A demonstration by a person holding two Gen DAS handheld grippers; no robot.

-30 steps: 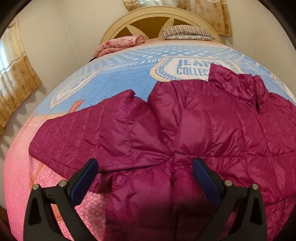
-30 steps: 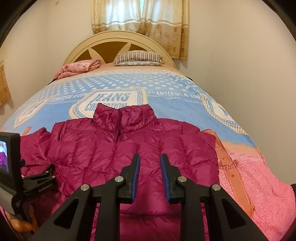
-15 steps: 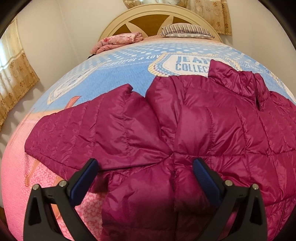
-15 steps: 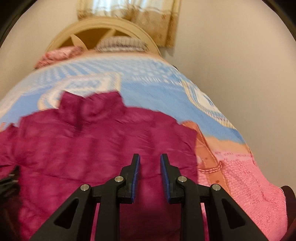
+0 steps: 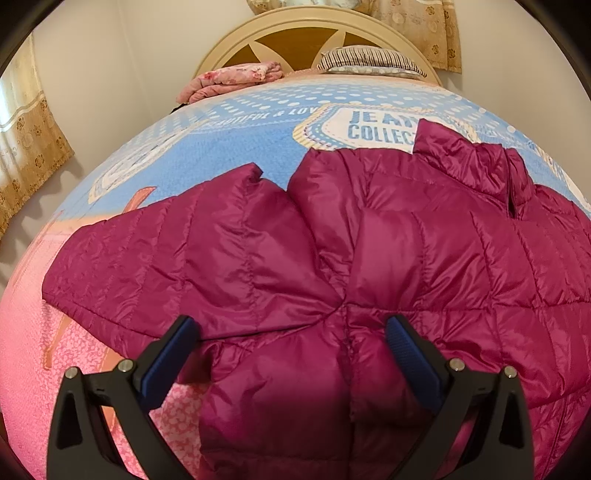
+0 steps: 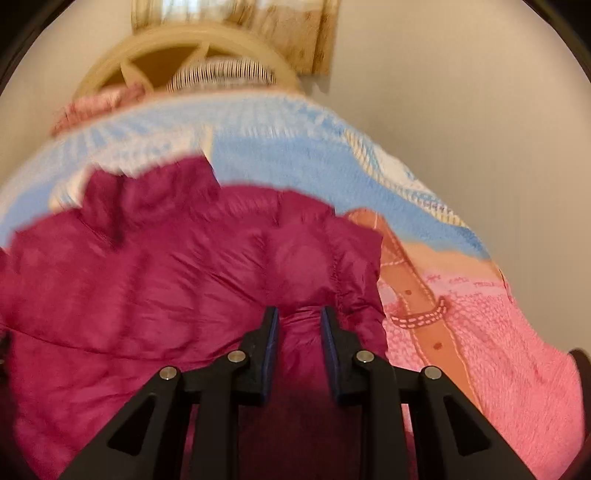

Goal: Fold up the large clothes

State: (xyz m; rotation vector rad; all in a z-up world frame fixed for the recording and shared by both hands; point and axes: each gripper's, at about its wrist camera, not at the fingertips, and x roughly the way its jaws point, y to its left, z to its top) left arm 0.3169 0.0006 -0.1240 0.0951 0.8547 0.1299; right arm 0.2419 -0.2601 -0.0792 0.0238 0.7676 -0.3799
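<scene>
A magenta quilted puffer jacket (image 5: 388,266) lies face up on the bed, collar toward the headboard. Its left sleeve (image 5: 177,258) stretches out to the left. My left gripper (image 5: 291,332) is wide open, hovering over the jacket's left armpit area, holding nothing. In the blurred right wrist view the jacket (image 6: 155,280) fills the lower left. My right gripper (image 6: 298,325) has its jaws narrowly apart over the jacket's right side, with a ridge of magenta fabric between the pads; I cannot tell whether they pinch it.
The bed has a blue and pink printed cover (image 5: 236,147). A folded pink blanket (image 5: 229,79) and a striped pillow (image 5: 369,61) lie by the cream headboard (image 5: 306,33). Walls stand close on the left (image 5: 92,74) and the right (image 6: 480,110).
My right gripper has swung right and dropped down onto the jacket's right side, its jaw gap unchanged. My left gripper stayed open and edged slightly closer to the jacket.
</scene>
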